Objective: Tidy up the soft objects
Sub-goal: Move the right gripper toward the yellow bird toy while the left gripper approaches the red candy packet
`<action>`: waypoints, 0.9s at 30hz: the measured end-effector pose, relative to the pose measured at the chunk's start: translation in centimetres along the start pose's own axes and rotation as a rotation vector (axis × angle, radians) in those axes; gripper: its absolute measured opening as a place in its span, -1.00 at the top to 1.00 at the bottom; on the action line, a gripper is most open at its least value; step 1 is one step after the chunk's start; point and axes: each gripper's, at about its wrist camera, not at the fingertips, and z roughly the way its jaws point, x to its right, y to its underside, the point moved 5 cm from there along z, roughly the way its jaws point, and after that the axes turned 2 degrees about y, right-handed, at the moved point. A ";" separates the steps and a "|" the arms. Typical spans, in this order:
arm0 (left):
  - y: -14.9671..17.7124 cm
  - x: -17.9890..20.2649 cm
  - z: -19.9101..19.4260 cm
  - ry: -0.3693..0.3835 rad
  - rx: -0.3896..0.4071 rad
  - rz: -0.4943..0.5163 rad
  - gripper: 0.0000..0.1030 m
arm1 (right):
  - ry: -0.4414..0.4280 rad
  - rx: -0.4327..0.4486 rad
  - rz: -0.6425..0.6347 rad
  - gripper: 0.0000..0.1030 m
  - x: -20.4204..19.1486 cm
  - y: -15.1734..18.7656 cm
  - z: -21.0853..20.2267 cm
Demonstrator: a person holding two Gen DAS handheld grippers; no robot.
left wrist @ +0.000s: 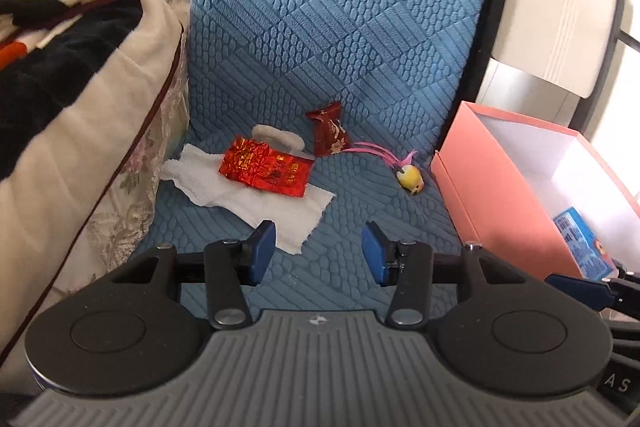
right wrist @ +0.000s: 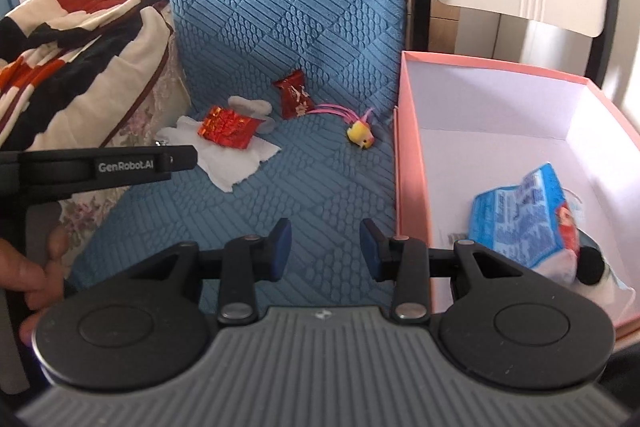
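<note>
On the blue quilted seat [left wrist: 360,187] lie a white tissue [left wrist: 256,203], a shiny red packet [left wrist: 268,169] on top of it, a dark red pouch [left wrist: 330,129], and a small yellow toy [left wrist: 410,179] with pink strings. My left gripper [left wrist: 318,251] is open and empty, just short of the tissue's near corner. My right gripper [right wrist: 325,249] is open and empty over the seat, left of the pink box [right wrist: 412,163]. The box holds a blue packet [right wrist: 520,215]. The same items show in the right wrist view: tissue [right wrist: 228,159], red packet [right wrist: 228,127], pouch [right wrist: 294,99], toy [right wrist: 360,135].
A red, black and white blanket [left wrist: 68,27] is piled on a floral cushion [left wrist: 120,195] at the left. The pink box [left wrist: 492,195] stands at the seat's right edge. White furniture [left wrist: 560,7] is behind it. The left gripper's body [right wrist: 104,167] crosses the right wrist view at left.
</note>
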 end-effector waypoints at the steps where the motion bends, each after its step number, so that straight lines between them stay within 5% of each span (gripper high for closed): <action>1: -0.2 -0.3 0.3 0.006 -0.005 -0.014 -0.05 | -0.001 0.003 -0.003 0.21 -0.2 -0.2 0.2; 18: -4.1 -5.1 7.6 0.013 -0.096 -0.147 -0.04 | -0.027 -0.030 -0.051 0.21 -1.9 -3.6 6.8; 23: -4.8 -5.4 9.9 -0.036 -0.173 -0.078 -0.05 | -0.005 -0.034 -0.061 0.21 -1.7 -4.9 9.4; 27: -5.7 -5.9 11.2 -0.004 -0.179 -0.096 -0.05 | 0.007 -0.050 -0.070 0.21 -1.2 -6.1 12.0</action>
